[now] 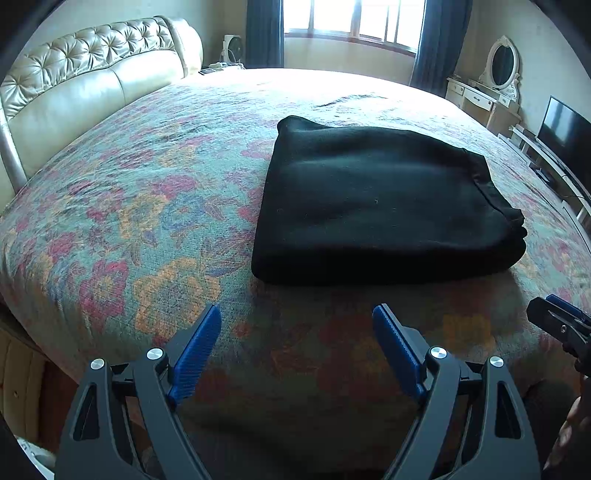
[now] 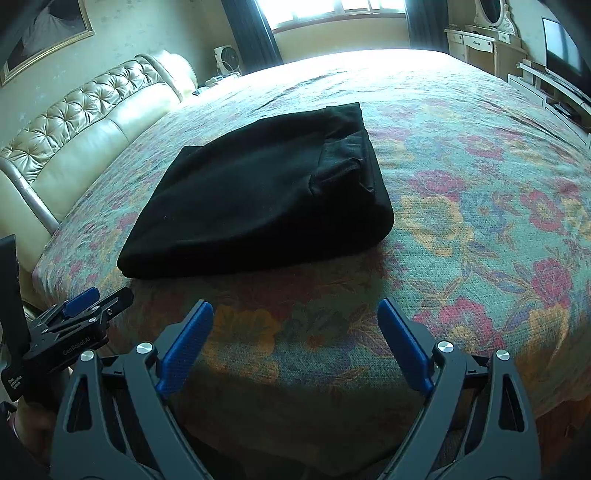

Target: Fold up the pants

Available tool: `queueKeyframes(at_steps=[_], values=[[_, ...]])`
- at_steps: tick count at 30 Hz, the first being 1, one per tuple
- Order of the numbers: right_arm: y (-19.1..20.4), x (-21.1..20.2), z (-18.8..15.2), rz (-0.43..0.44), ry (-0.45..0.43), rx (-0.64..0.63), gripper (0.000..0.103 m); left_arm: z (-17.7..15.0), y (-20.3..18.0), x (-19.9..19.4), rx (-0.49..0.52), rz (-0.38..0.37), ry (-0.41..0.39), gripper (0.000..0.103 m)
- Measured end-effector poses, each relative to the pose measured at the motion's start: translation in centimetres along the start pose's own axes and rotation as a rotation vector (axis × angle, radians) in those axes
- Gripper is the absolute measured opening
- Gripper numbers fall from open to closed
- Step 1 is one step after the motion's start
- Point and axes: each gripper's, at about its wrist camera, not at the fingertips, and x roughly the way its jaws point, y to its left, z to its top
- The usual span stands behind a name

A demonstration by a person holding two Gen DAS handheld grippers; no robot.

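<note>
Hovering near the bed (image 1: 110, 221) edge, left gripper (image 1: 297, 349) and right gripper (image 2: 295, 343) both w/ jaws apart, holding nothing. Pants (image 1: 373, 199) lie folded farther in, mid-bed. Risk: another grab could snag just the top layer & undo the stack; right-side edges look loose.

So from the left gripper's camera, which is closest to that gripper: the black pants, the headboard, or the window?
From the left gripper, jaws open:
1. Black pants, folded on the bedspread just ahead, slightly right.
2. Headboard, tufted, off to the left.
3. Window, on the far wall beyond the bed.
</note>
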Motion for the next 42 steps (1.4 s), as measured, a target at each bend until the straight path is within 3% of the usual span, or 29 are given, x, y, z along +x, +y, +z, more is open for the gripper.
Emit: queueKeyframes(at_steps=[42], values=[[-0.05,0.20,0.10,0.014,0.003,0.013,0.091,0.24,-0.45,-0.28,0.009,0.017,-0.002,0.083]])
